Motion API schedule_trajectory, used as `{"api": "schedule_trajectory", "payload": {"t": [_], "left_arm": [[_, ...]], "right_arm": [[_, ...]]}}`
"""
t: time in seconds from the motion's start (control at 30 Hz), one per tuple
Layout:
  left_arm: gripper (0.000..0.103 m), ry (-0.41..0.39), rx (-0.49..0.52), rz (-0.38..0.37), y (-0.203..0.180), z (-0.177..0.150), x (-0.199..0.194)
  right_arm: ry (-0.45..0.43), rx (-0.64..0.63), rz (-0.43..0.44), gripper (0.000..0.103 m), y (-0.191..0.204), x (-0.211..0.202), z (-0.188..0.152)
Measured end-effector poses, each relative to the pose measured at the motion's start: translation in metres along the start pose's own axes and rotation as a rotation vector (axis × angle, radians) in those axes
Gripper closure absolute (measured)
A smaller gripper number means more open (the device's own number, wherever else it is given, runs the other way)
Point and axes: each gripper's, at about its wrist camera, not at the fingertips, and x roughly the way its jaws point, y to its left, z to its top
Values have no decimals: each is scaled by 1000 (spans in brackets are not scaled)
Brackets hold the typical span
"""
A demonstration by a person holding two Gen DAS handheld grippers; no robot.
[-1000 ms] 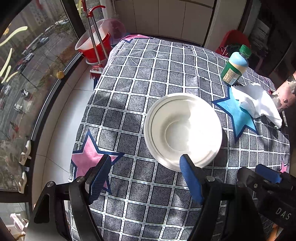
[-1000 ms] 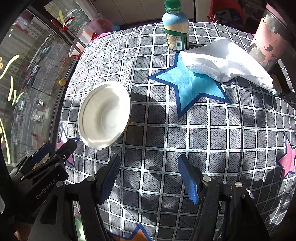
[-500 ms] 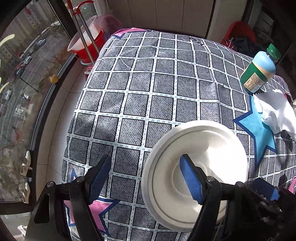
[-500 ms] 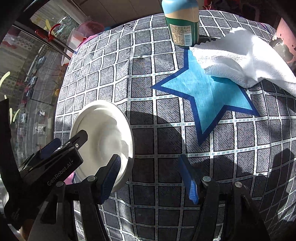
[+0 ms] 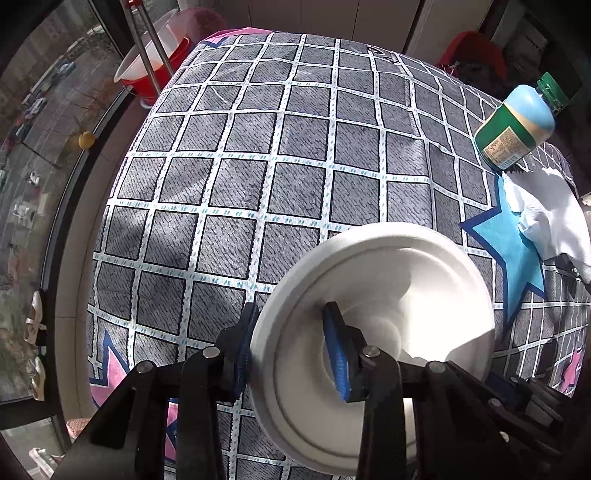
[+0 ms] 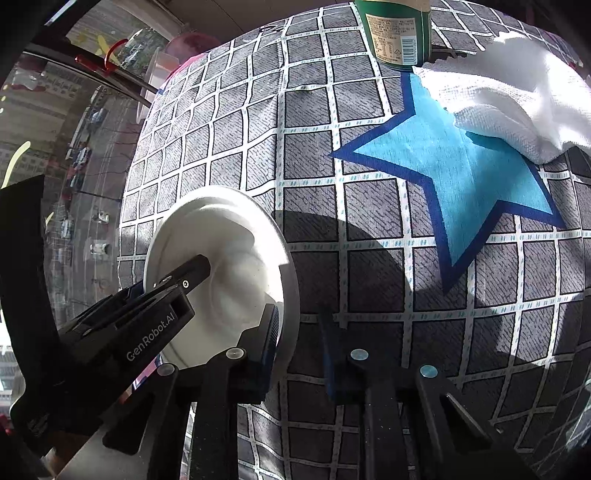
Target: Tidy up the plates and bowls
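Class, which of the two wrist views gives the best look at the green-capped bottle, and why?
The left wrist view: the bottle shows whole there, from green cap to base, standing near the white cloth. The right wrist view cuts it off at the top edge, leaving only the lower label with its barcode.

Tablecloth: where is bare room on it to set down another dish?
The tablecloth is bare from the white dish to the far edge and to the window side. It is crowded on the other side, where the bottle and the white cloth lie by the blue star.
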Motion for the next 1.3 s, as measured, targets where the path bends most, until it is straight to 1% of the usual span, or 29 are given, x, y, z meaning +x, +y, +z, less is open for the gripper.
{"api": "schedule_trajectory", "payload": {"t": [0.07,0.13,0.2,0.27,0.33,0.5,0.67,0.8,0.93,1.1,1.3], "left_arm": [[66,-5,33,2,-8,-8,-4],[66,-15,70,22,-18,-20,-10],[66,-16,99,34,-25,-36,-15],[66,-1,117,35,-29,-54,-17],[66,4,124,24,-31,-69,-22],[66,28,130,11,-36,-110,-31],[65,30,142,27,-43,-150,-44],[65,53,134,13,-49,-176,-51],[65,63,140,5,-59,-196,-58],[65,64,159,-5,-72,-226,-69],[65,61,183,-4,-84,-243,-80]], "right_arm": [[18,-28,-6,83,4,1,-3],[43,-60,-14,84,10,4,-6],[56,-99,-60,84,13,2,-16],[81,-105,-75,83,11,2,-25],[115,-99,-74,83,6,2,-37],[144,-132,-112,83,4,-3,-69],[187,-100,-88,83,-2,-4,-104],[214,-93,-96,83,-5,-5,-132],[223,-76,-98,83,-12,-7,-158],[216,-59,-88,83,-17,-8,-176],[200,-43,-76,83,-23,-13,-193]]}}
